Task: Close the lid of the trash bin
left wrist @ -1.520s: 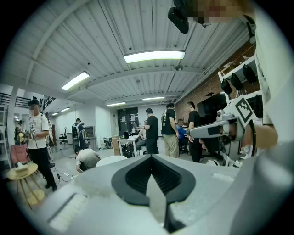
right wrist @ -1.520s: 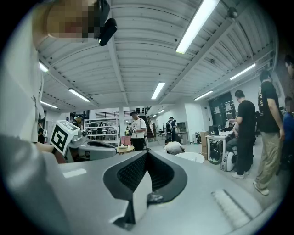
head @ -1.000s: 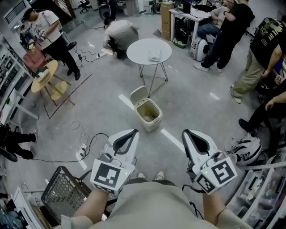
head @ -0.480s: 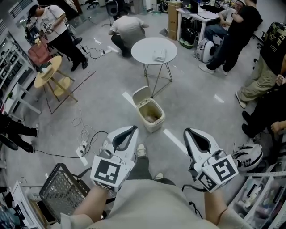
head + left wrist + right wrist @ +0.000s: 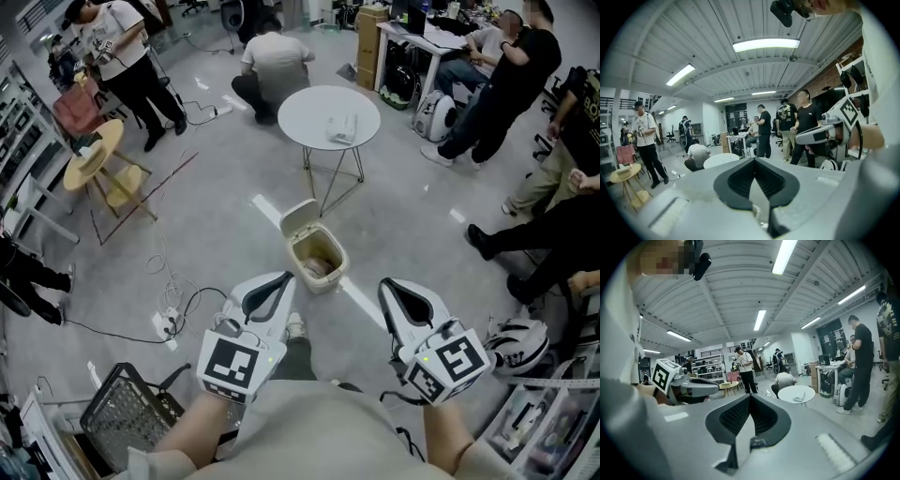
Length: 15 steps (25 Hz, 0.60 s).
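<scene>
A cream trash bin (image 5: 319, 259) stands on the grey floor just ahead of me in the head view, its lid (image 5: 300, 217) swung up and back at the far left side and some rubbish inside. My left gripper (image 5: 280, 279) is held low at the near left of the bin, shut and empty. To the bin's near right, my right gripper (image 5: 389, 285) is also shut with nothing in it. Both are apart from the bin. In the left gripper view the left gripper (image 5: 753, 160) points level across the room, as does the right gripper (image 5: 750, 397) in its own view; neither shows the bin.
A round white table (image 5: 329, 114) stands just beyond the bin. A white tape line (image 5: 361, 297) crosses the floor beside it. Cables and a power strip (image 5: 165, 322) lie at the left, a wire basket (image 5: 125, 413) at my near left. Several people stand or crouch around.
I have stepped forward: the bin and the round table sit nearer and lower in the head view. One shoe now shows between the grippers. Both grippers stay shut.
</scene>
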Motion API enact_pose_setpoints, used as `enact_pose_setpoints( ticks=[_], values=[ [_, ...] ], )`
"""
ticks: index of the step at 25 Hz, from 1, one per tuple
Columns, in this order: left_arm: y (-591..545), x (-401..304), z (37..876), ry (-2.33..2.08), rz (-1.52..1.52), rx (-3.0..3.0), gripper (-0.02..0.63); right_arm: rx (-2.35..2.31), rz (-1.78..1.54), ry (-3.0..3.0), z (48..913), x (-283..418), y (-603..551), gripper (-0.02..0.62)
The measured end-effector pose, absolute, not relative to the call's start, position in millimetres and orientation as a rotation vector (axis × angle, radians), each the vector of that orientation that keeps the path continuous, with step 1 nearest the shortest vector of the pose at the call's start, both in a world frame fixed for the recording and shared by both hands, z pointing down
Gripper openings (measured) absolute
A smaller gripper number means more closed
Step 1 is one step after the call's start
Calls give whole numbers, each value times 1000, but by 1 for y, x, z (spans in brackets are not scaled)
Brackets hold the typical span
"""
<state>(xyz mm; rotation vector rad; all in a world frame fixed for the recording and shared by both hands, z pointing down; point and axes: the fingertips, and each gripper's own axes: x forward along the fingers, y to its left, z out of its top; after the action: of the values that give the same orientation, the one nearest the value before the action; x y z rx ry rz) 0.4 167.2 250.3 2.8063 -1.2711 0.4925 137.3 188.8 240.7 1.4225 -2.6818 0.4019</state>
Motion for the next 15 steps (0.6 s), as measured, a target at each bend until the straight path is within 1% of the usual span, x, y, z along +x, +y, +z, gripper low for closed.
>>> enact_pose_setpoints(
  ticks=[10, 15],
  values=[
    [36, -58, 258, -1251, 471, 2756, 3, 1421, 438, -2627, 243, 84, 54, 3],
    [-26, -91, 275, -1217, 491, 2754, 3, 1430, 444, -2600, 254, 53, -12, 3]
  ],
)
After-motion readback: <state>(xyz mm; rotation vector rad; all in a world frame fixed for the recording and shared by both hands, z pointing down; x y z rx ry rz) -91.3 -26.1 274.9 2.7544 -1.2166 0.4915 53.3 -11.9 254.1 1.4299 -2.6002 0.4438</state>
